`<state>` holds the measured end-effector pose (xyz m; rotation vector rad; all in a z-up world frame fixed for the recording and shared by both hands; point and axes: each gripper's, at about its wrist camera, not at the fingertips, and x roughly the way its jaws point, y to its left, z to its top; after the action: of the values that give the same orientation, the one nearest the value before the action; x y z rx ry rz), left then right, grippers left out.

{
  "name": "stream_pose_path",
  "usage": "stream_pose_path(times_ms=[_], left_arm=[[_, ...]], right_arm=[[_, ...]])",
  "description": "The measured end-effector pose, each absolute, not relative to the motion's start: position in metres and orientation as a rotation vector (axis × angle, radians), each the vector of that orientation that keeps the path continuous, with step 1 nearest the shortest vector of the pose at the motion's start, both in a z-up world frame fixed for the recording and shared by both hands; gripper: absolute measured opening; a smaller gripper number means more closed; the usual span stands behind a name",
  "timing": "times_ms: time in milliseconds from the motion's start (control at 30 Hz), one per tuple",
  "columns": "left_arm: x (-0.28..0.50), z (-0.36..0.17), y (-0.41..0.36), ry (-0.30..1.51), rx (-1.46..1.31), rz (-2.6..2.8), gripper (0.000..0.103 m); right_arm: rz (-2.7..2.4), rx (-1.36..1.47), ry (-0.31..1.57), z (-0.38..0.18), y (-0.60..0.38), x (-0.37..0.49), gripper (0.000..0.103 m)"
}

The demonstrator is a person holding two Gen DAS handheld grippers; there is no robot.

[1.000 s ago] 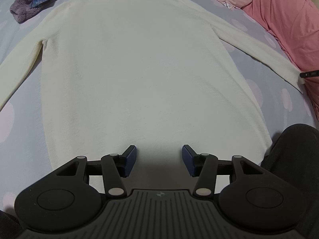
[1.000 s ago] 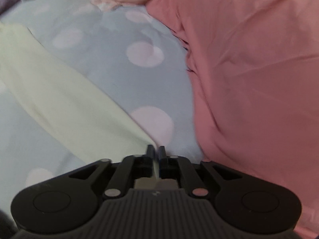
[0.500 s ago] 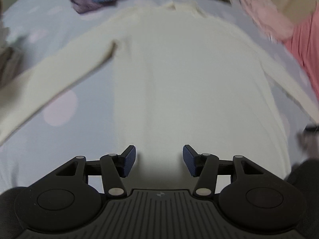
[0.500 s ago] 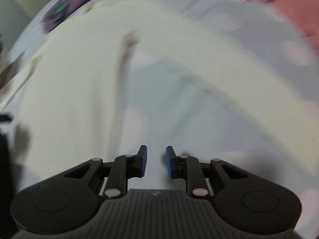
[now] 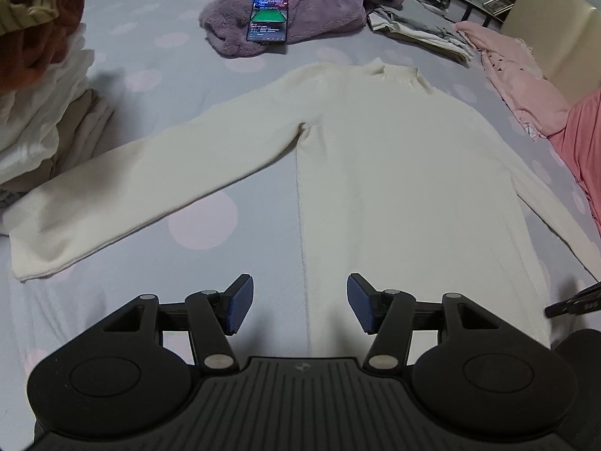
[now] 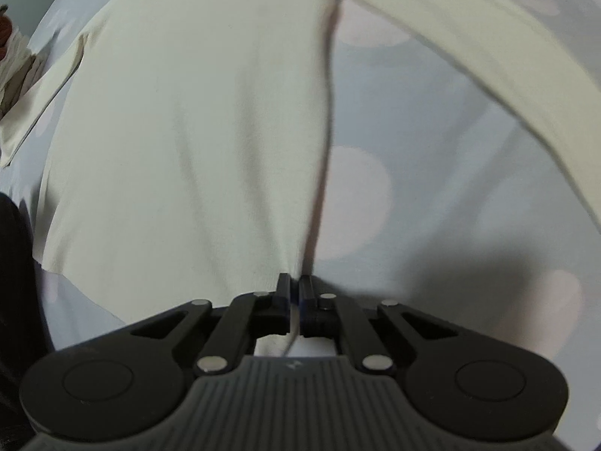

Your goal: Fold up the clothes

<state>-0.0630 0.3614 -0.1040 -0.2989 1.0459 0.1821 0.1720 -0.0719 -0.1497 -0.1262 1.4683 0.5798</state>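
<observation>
Cream sweater (image 5: 394,158) lies flat, face down or up unclear, on the polka-dot bed (image 5: 157,56), neck away from the camera, both sleeves spread outward. Left sleeve (image 5: 150,188) stretches out toward a stack of folded clothes (image 5: 45,105) at the bed's left edge.

Change: a second ago the right tongs (image 6: 295,289) were clamped on the right sleeve's cuff over by the pink fabric (image 5: 578,143); half a second ago they were parted and empty, swinging across toward the body. Now they have just closed again, clenched on the sweater's right side edge near the hem; a thin fold of cream knit shows between the pads. Right sleeve (image 6: 488,49) lies free, angled away across the bed.

Left tongs (image 5: 298,306) have shifted from mid-hem toward the left side seam, jaws easing a bit wider, roughly half open, released, nothing between the pads, hovering above the hem's left part.

Meaning: sleeve straightening looks done; the right side now has a hem-corner grip. Likely next step is the left tongs taking the opposite hem corner so the fold can start. Purple fleece (image 5: 293,15) with a phone (image 5: 268,18) on it sits beyond the collar, clear of the work.
</observation>
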Motion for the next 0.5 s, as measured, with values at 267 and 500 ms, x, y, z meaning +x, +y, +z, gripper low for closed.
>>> stream_pose_path(times_ms=[267,500], left_arm=[[-0.064,-0.103,0.361,1.039,-0.306,0.145,0.053],[-0.072,-0.083,0.404,0.977,-0.409,0.199,0.055]], right_arm=[[0.493,-0.241,1.432,-0.155,-0.059,0.166,0.005],[0.449,-0.307,1.214,-0.108,-0.035,0.156,0.026]])
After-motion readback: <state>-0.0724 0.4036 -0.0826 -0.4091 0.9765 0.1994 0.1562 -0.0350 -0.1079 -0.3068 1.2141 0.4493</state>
